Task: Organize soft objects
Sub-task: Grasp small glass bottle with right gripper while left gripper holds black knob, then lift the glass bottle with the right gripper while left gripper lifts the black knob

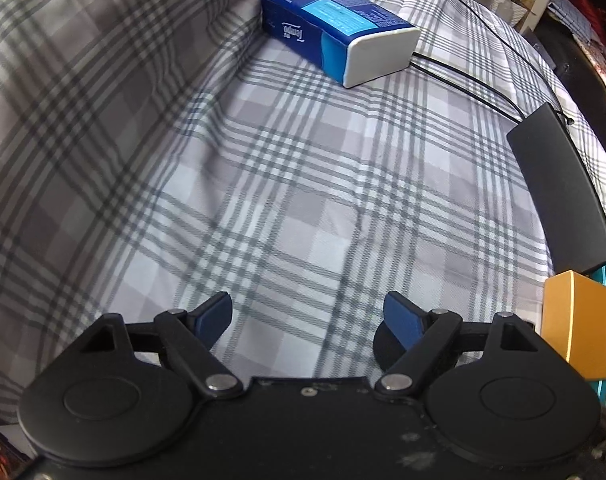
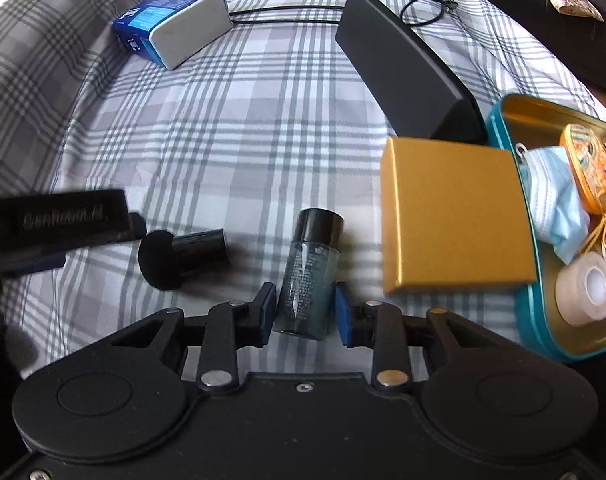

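Right tongs (image 2: 305,310) pinching the small dark bottle (image 2: 309,276) that lies on the plaid bed (image 2: 231,128), just left of the gold box (image 2: 451,216). Left tongs (image 1: 309,318) spread, nothing between them. Lift straight up, keep the squeeze firm (smooth bottle, could slip), then carry over the gold box to the teal tin (image 2: 543,322). Avoid the black brush (image 2: 183,250) nearby.

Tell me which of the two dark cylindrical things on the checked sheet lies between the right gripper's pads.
The translucent dark bottle with the black cap. The right gripper clamps it; the black piece with the round pad lies free.
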The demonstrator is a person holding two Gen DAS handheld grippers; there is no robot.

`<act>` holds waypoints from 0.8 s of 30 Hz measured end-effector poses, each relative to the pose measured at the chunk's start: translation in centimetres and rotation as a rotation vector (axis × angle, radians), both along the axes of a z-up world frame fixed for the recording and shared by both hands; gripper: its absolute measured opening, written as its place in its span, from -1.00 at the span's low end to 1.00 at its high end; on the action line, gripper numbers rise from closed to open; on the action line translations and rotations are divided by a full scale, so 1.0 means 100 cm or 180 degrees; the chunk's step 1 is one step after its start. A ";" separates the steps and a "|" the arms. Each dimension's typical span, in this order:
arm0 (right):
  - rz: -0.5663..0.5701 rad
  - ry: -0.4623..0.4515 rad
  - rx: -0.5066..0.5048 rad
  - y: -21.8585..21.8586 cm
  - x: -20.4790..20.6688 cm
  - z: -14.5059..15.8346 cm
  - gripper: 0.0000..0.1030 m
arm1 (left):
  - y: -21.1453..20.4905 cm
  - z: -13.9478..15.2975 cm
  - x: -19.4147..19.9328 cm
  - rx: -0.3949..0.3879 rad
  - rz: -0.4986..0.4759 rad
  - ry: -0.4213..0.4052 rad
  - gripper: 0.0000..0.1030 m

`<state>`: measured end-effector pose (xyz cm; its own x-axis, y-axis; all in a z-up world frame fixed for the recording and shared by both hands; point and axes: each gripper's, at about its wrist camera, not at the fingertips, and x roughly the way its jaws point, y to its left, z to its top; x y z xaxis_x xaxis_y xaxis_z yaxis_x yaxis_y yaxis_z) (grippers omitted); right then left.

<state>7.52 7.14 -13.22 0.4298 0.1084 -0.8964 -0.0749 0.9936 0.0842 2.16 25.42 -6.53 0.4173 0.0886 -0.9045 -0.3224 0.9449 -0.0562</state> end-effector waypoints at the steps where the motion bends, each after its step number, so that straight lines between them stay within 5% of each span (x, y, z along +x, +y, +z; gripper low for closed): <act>1: -0.0002 -0.0002 -0.0001 -0.001 -0.003 0.000 -0.38 | -0.002 0.000 0.001 0.0001 -0.0005 0.0002 0.60; 24: -0.0001 -0.0131 0.0289 -0.026 -0.029 0.020 -0.43 | -0.033 0.011 -0.014 0.0177 -0.0370 -0.0135 0.70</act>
